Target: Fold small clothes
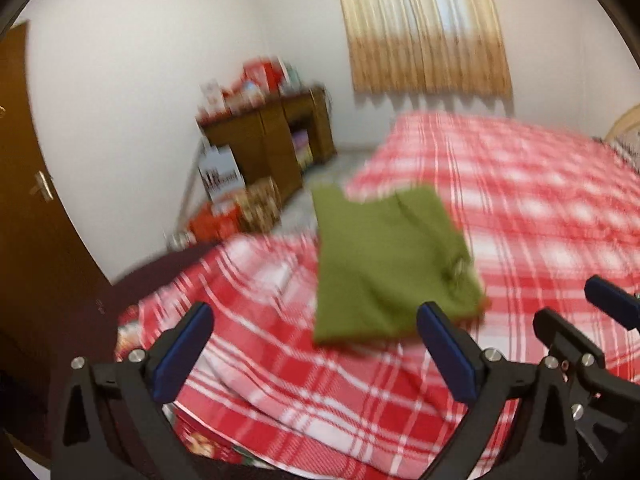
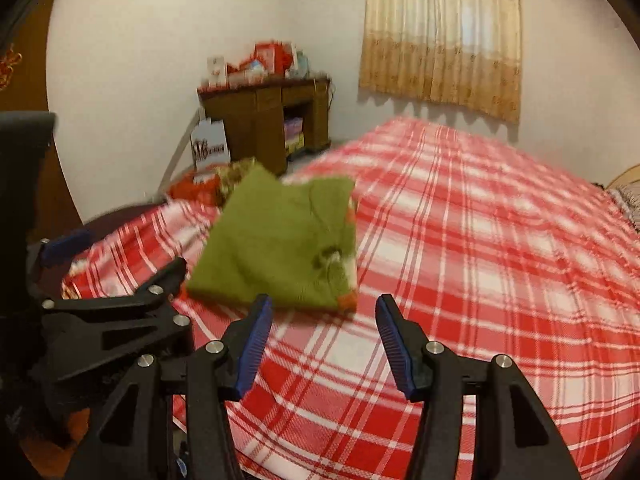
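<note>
Garment: folded olive-green knit garment (image 1: 390,264) (image 2: 280,244) lies on your red-and-white plaid bedspread (image 1: 540,208) (image 2: 480,240).
Left gripper (image 1: 314,350): your fingers spread, holding nothing.
Right gripper (image 2: 322,346): spread, holding nothing.

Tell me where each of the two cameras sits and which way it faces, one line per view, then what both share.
Left wrist: on the left gripper, looking forward over the plaid bedspread at the folded green garment; its open blue fingers show, plus the right gripper's at the right edge.
Right wrist: on the right gripper, facing the same way; its open fingers show, the left gripper's at left.
Shared: garment, bedspread, wooden cabinet, curtain.
</note>
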The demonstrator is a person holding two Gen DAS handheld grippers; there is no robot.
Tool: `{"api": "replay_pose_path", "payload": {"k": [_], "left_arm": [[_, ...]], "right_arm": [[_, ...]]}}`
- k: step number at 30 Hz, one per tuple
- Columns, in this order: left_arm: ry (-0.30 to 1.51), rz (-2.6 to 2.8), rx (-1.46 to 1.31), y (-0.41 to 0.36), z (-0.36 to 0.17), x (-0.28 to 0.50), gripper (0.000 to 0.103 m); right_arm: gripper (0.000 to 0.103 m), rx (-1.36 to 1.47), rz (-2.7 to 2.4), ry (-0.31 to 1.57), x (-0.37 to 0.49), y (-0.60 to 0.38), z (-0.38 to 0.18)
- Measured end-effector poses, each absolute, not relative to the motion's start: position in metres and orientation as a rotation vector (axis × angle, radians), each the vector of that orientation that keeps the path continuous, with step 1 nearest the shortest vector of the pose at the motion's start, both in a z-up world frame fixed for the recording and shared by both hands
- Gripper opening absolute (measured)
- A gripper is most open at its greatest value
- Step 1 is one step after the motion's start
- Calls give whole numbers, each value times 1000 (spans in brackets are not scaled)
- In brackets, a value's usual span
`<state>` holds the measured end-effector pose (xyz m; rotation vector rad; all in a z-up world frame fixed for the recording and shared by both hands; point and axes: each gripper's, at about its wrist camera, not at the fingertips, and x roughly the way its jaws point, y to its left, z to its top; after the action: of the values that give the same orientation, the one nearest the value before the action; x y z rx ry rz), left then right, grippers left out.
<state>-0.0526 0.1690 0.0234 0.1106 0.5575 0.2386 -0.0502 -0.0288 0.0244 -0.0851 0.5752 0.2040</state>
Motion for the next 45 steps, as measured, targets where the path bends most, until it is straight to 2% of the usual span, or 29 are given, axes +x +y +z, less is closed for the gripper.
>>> {"api": "replay_pose_path", "payload": {"k": [9, 12, 18, 45], "left_arm": [[335, 224, 108, 169, 77, -96, 103], [288, 222, 95, 169, 89, -106, 103], [243, 190, 35, 174, 99, -118, 103], [252, 227, 63, 166, 93, -118, 103]], "right_arm": [[68, -56, 169, 337, -93, -38, 90], [76, -35, 154, 252, -109, -41, 108], [83, 10, 122, 99, -137, -46, 122], [84, 66, 100, 170, -128, -48, 110]]}}
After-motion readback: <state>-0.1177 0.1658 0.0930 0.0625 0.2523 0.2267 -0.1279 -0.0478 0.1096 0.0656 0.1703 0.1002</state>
